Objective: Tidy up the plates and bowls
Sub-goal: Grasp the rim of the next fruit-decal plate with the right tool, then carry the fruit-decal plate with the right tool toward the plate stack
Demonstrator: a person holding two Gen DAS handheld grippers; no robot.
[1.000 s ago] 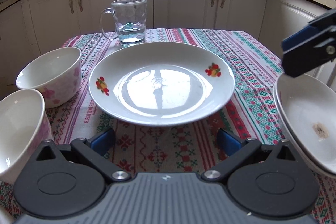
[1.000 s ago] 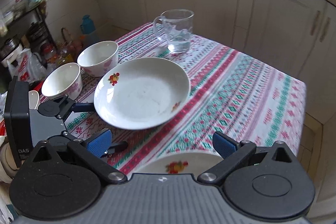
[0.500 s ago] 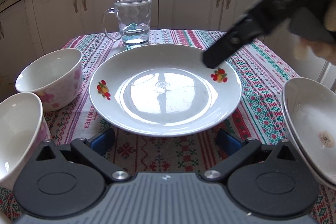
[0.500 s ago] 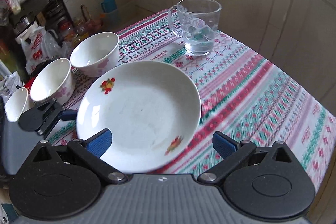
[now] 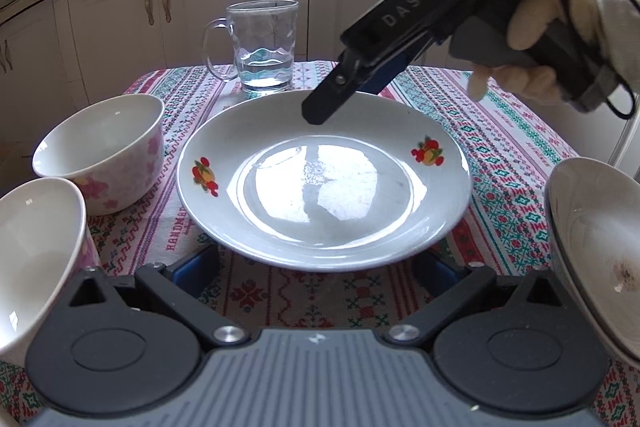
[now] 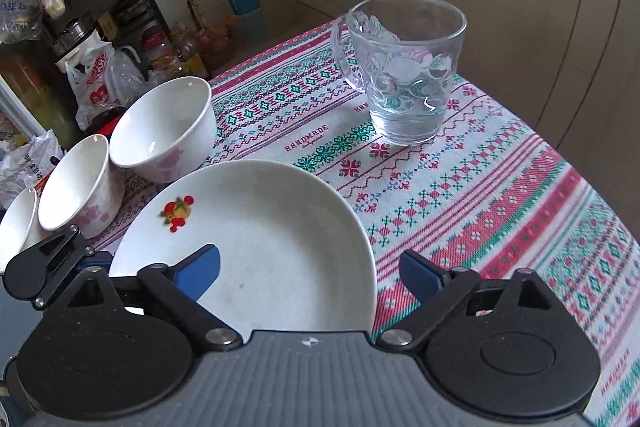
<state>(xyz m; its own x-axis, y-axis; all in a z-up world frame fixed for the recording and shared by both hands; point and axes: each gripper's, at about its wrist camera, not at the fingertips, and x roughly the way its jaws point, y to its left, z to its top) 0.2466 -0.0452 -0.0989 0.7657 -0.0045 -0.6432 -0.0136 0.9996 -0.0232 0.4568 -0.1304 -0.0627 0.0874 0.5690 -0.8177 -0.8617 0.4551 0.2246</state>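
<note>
Two bowls [image 6: 160,131] both views; third bowl [image 6: 16,227] right-wrist only. Right hand-held gripper [image 6: 310,273] closing astride plate [image 6: 260,227] rim; left hand-held gripper [image 5: 320,267] spread.

- I see a glass mug [image 5: 262,45] holding a little water, upper centre.
- Patterned tablecloth [image 6: 480,195] across my table.
- White cabinets [image 5: 120,15] along the top.

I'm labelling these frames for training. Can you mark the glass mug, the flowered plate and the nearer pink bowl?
glass mug [image 6: 408,75], right wrist view, its front wall.
flowered plate [image 5: 320,187], left wrist view, its shiny centre.
pink bowl [image 5: 36,251], left wrist view, its inner wall.
</note>
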